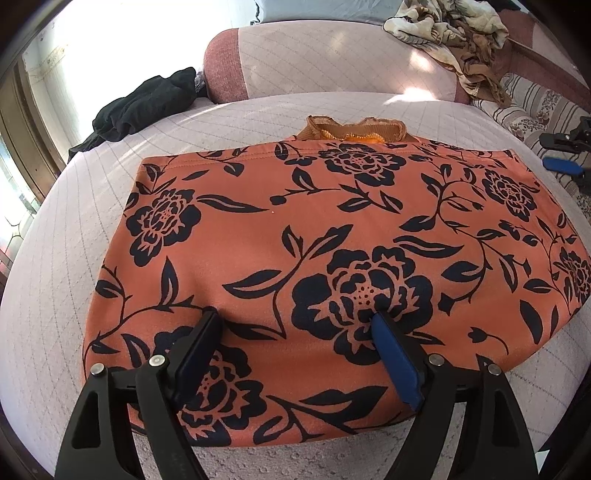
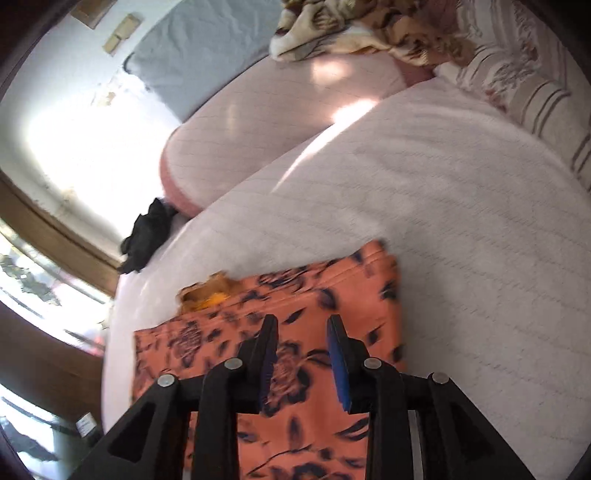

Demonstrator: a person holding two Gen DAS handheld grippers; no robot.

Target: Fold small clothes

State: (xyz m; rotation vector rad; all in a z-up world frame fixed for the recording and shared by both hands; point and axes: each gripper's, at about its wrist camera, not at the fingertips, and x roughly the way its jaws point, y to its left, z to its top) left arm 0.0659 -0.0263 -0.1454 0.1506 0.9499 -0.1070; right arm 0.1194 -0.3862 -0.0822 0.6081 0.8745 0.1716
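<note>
The orange garment with a dark navy flower print (image 1: 332, 236) lies flat on the pale pink quilted cushion (image 1: 55, 295), folded into a broad rectangle. Its near edge is cut off behind the left gripper (image 1: 295, 317), so the near hem cannot be made out. At its far edge a ribbed tan-orange neckband (image 1: 351, 129) pokes out; the rest of it is hidden under the folded layer. In the right wrist view the picture is smeared, and the print on the garment (image 2: 295, 306) is hard to read.

The left gripper hangs over the near part of the garment with its fingers spread wide, holding nothing. The right gripper (image 2: 302, 321) sits over the garment's right part, fingers apart with cloth showing between them; whether the tips touch the fabric cannot be told.

To the far left a crumpled black cloth (image 1: 147, 103) lies at the cushion's edge, beside the rounded pink bolster (image 1: 332, 59). On the far right a heap of cream and brown patterned fabric (image 1: 454, 33) rests on the bolster, partly cut off by the frame. A striped floral cover (image 1: 535, 110) lies at the right.
</note>
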